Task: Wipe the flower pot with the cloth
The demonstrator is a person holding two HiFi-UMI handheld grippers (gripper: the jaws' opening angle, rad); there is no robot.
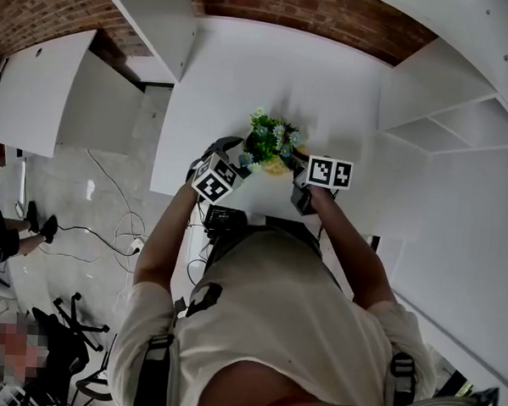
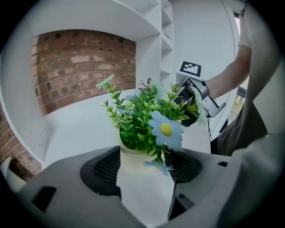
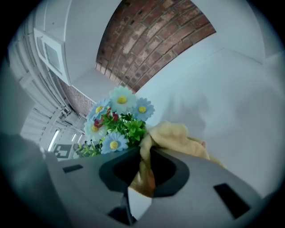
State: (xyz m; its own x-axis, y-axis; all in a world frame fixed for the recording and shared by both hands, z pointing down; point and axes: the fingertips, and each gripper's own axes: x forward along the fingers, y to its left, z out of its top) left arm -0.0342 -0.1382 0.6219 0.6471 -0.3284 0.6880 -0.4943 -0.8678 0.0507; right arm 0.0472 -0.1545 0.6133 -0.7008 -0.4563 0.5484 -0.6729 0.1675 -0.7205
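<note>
The flower pot (image 2: pixel 132 153) sat on the white table (image 2: pixel 80 129), low in the left gripper view's centre. The left gripper (image 2: pixel 143 168) had its jaws spread wide around it, seemingly not pressing. The right gripper (image 3: pixel 141 178) pinched the cloth (image 3: pixel 178 136) beside the flowers (image 3: pixel 118 120), so wiping looked hardly begun.

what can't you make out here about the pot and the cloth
- Base of the flower pot: left gripper view, behind the left tongs.
- Whether the cloth touches it: right gripper view, right tongs and flowers block the view.
- Head view: pot and cloth too small, under flowers and marker cubes.
</note>
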